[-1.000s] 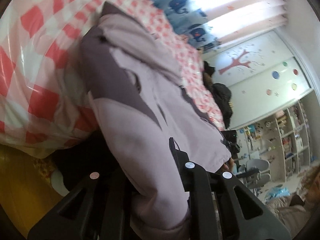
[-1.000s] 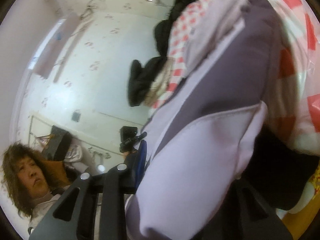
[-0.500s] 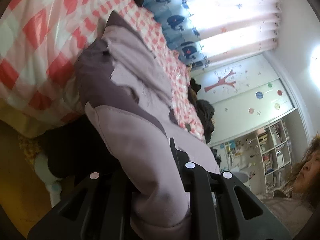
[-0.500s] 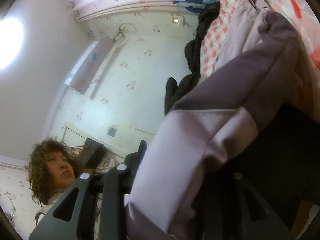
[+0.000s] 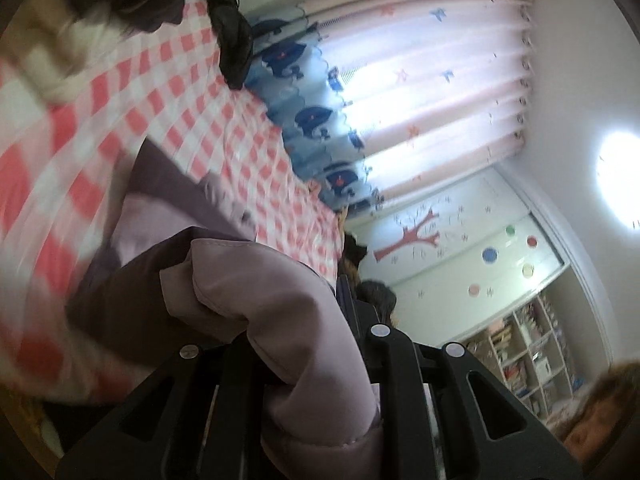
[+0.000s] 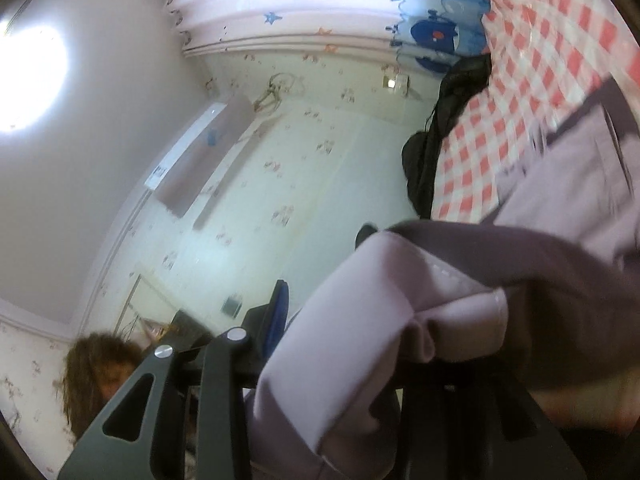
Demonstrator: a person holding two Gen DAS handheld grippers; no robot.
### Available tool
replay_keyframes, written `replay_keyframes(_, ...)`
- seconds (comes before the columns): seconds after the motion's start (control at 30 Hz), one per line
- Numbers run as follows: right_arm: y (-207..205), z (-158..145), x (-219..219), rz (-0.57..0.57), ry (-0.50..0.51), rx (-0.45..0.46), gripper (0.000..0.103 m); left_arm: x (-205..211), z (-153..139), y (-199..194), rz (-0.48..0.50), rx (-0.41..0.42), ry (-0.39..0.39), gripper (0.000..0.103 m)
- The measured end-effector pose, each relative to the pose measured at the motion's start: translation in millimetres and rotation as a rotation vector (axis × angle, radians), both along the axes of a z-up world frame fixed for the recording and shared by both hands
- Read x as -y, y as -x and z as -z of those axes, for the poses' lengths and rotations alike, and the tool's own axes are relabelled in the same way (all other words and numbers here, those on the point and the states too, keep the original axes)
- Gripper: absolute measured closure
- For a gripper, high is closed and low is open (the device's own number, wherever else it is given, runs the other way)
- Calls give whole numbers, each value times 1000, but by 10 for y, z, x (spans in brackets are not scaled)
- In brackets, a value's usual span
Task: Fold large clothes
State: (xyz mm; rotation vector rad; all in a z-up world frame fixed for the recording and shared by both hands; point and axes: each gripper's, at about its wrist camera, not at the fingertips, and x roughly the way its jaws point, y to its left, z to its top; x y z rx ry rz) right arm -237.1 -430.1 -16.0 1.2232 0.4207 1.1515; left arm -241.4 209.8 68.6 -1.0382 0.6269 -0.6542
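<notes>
**Both grippers clamp the lilac jacket over the checked bed**

The left gripper (image 5: pixel 296 360) has its black fingers closed tight on a thick fold of the lilac jacket (image 5: pixel 280 300), the fabric bulging up and spilling over between them. Over on the other side, the right gripper (image 6: pixel 340 360) pinches its own bunch of the same jacket (image 6: pixel 380 300), the padded edge rolled over its fingers. The garment is pale lilac with dark purple panels, lifted at the gripped edge while the rest trails onto the red-and-white checked bedcover (image 5: pixel 168 92). A dark bundle of clothes (image 5: pixel 224 36) sits at the far edge of that cover. Beyond the bed hangs a pink curtain (image 5: pixel 432 92) with a blue printed band. In the left view a tree decal (image 5: pixel 412 240) marks the wardrobe door, shelves beside it. A ceiling light (image 6: pixel 28 80) glares in the right view.
</notes>
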Motion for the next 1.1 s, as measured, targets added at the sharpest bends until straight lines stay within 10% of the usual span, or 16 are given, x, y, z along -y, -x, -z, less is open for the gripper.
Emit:
replay_keyframes(0.37,-1605,223,141,105,48,-216,67,75,287,-1688,-115,-97,6,90)
replay_keyframes(0.83,-2738,1408,249,157,133,-549,64,380,1737,-3087,-220,-344,-187,85)
replay_keyframes(1.03,-2577,1133,343,161,67,-527,7,272,1447,-3048,-205,-324,16,30)
replay_keyframes(1.1,-2468,961,355,179,59,-504,7,185,1257,-2919,-253,-277,121,10)
